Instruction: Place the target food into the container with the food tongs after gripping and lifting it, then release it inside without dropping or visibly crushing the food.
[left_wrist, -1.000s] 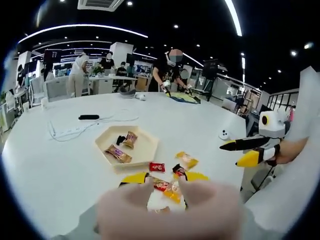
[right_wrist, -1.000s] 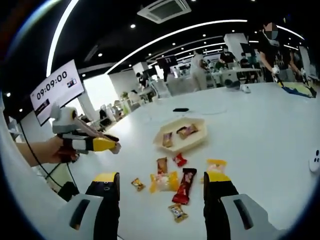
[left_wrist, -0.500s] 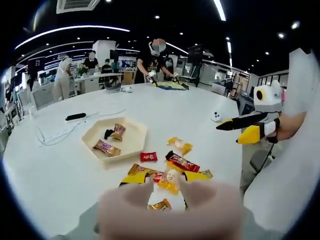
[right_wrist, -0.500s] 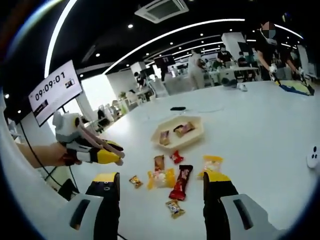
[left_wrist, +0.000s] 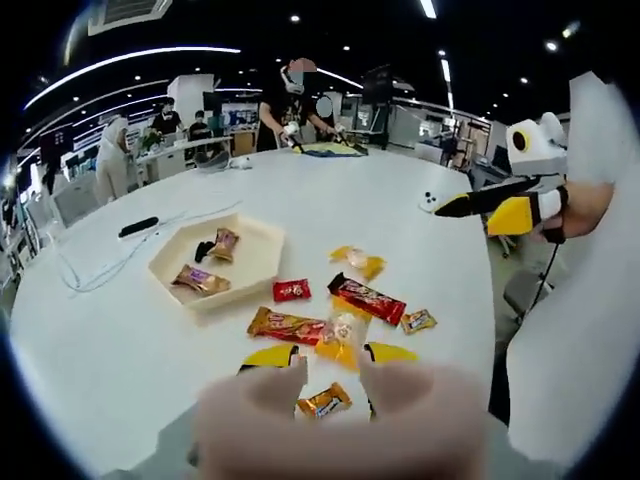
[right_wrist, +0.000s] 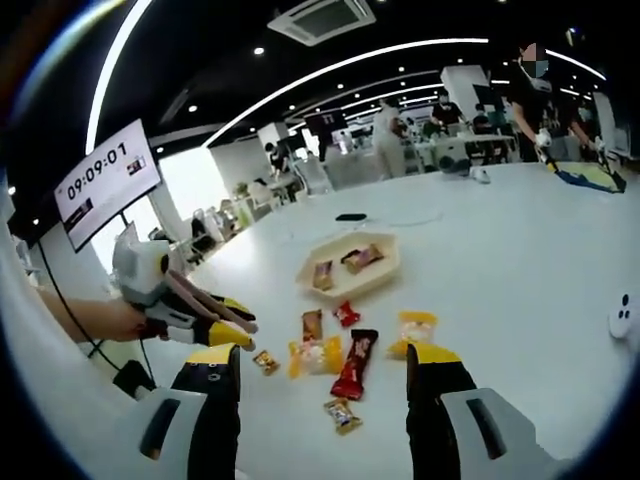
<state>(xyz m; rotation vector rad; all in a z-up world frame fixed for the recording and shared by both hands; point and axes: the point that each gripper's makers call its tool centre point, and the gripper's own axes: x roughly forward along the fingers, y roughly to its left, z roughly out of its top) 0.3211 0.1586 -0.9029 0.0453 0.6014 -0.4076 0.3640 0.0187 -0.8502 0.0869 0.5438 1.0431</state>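
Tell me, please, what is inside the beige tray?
The tray holds three wrapped snacks: a brown one, a small dark one and another brown one. Anything beneath them is covered.

I log 1 black flat remote (left_wrist: 138, 227), 1 white trailing cable (left_wrist: 110, 265), 1 wall clock screen (right_wrist: 105, 184) reading 09:09:01.

Glossy foil-like candy wrappers (left_wrist: 365, 297), matt cream tray (left_wrist: 262, 246), smooth white table (left_wrist: 400, 215)
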